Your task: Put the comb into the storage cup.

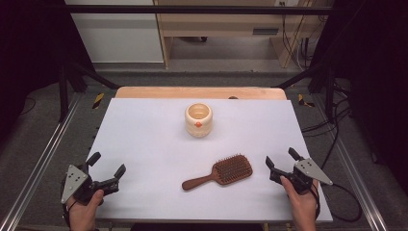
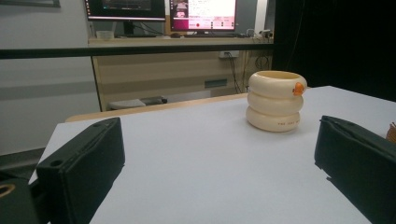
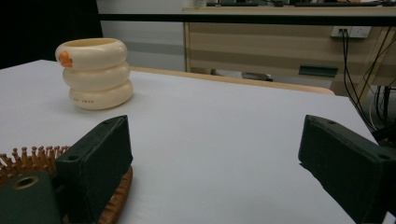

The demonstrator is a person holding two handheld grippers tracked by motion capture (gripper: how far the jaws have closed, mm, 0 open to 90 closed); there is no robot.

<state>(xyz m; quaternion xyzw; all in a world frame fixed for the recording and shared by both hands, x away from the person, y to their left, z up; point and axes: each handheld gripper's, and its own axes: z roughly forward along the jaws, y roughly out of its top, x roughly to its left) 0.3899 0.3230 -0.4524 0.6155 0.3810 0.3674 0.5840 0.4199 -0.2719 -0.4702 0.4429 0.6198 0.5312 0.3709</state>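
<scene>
A cream ribbed cup [image 1: 198,119] with an orange spot stands upright at the far middle of the white table [image 1: 144,139]. A brown wooden hairbrush [image 1: 220,172] lies bristles up near the front, its handle pointing left. My left gripper [image 1: 107,165] rests at the front left corner, open and empty; its view has the cup [image 2: 275,100] ahead on the right. My right gripper [image 1: 281,160] sits at the front right, open and empty, just right of the brush head. Its view shows the brush [image 3: 32,161] behind its left jaw and the cup [image 3: 95,73] beyond.
Beyond the table's far wooden edge [image 1: 199,92] stand a wooden desk and cables on the floor. Metal rails [image 1: 43,159] run along both sides of the table. A dark bar [image 2: 135,50] crosses behind, with monitors on a desk.
</scene>
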